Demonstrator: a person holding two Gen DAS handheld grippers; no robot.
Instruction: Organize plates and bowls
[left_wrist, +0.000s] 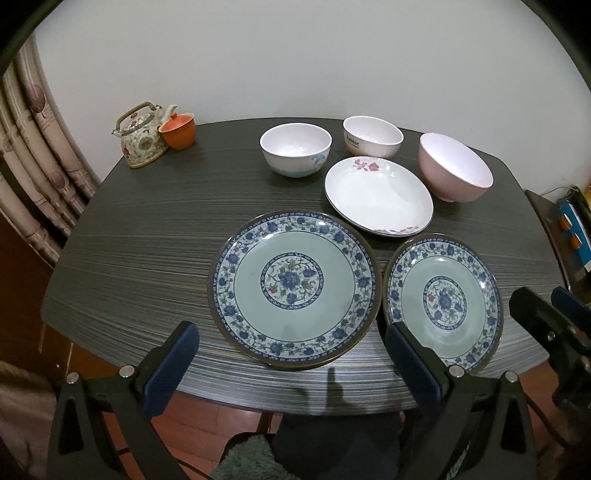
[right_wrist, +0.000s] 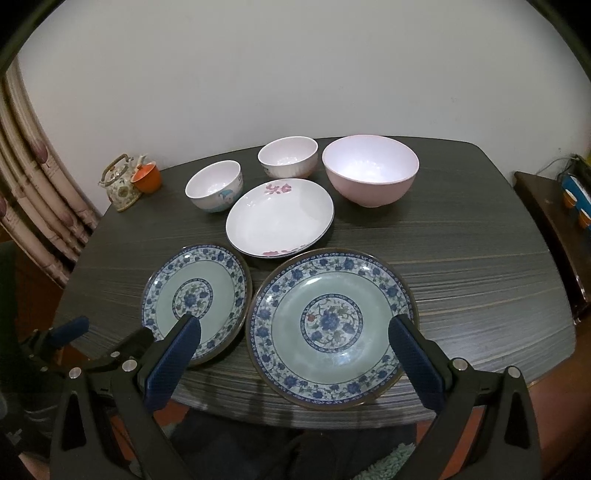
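Observation:
Two blue-flowered green plates lie at the table's near edge: the left one and the right one. Behind them lies a white plate with pink flowers. Farther back stand a white bowl with a blue picture, a white bowl and a pink bowl. My left gripper is open and empty over the near edge, before the left plate. My right gripper is open and empty above the right plate's near rim.
A flowered teapot and an orange cup stand at the dark table's far left corner. A curtain hangs at left. A side cabinet stands at right.

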